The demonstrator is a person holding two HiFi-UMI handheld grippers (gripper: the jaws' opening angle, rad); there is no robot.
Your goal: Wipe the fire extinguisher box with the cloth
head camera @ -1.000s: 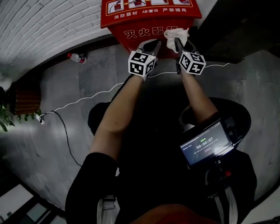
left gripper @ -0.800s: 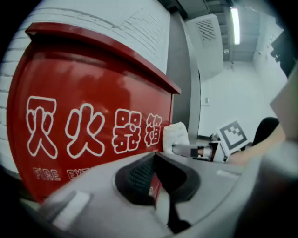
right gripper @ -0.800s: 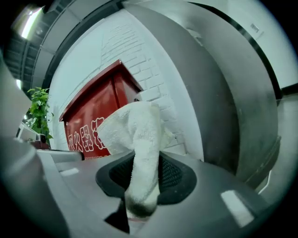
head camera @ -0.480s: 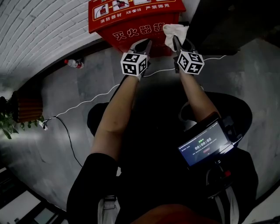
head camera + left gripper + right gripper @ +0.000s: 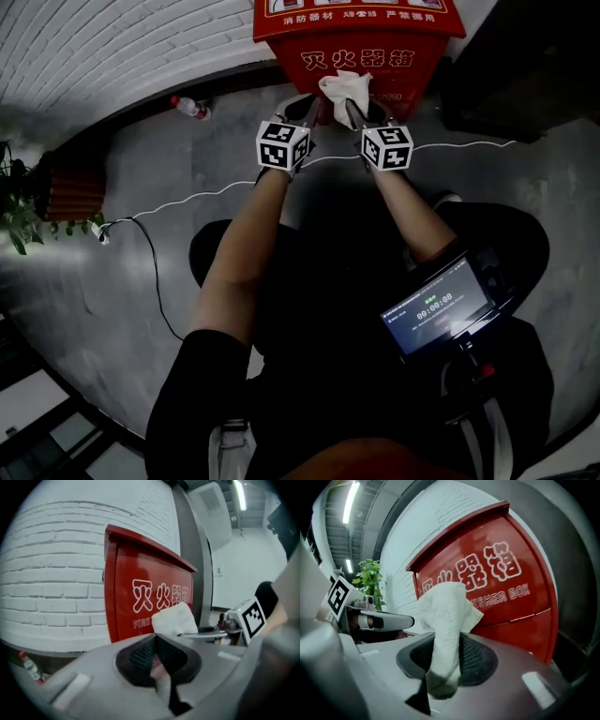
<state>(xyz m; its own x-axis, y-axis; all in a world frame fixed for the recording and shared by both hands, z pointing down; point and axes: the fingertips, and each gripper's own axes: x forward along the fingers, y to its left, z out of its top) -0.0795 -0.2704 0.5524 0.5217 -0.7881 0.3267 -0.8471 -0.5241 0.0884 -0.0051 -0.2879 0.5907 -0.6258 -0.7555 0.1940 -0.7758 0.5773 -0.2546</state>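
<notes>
Pinching the lower end of the white cloth (image 5: 445, 616), the right claw (image 5: 445, 654) has its 2 jaws clamped on the fabric. The rest of the cloth stands up out of the dark ribbed pads in a loose bunch. In the head view the bunch lies over the front face of the red fire extinguisher box (image 5: 361, 42), just under the row of 4 white characters. Whether the fabric actually touches the metal cannot be told from any view.

The left claw (image 5: 156, 654) is held just beside the right one, on its left. Its jaws are closed together with nothing between them, and it points at the same red front. The tips of the 2 claws lean toward each other, and the cloth rises between and above them.

The box stands on the grey floor (image 5: 141, 272) against a white brick wall (image 5: 103, 47). Besides the characters, its front carries white English lettering lower down, and a sloped lid overhangs the top.

A plastic bottle (image 5: 190, 106) lies on the floor at the foot of the wall, well to the left of the box. A thin white cable (image 5: 187, 202) runs across the floor behind the claws. At the far left a green plant (image 5: 17, 225) shows. A lit screen (image 5: 438, 309) sits low in the head view, near the person's right forearm.
</notes>
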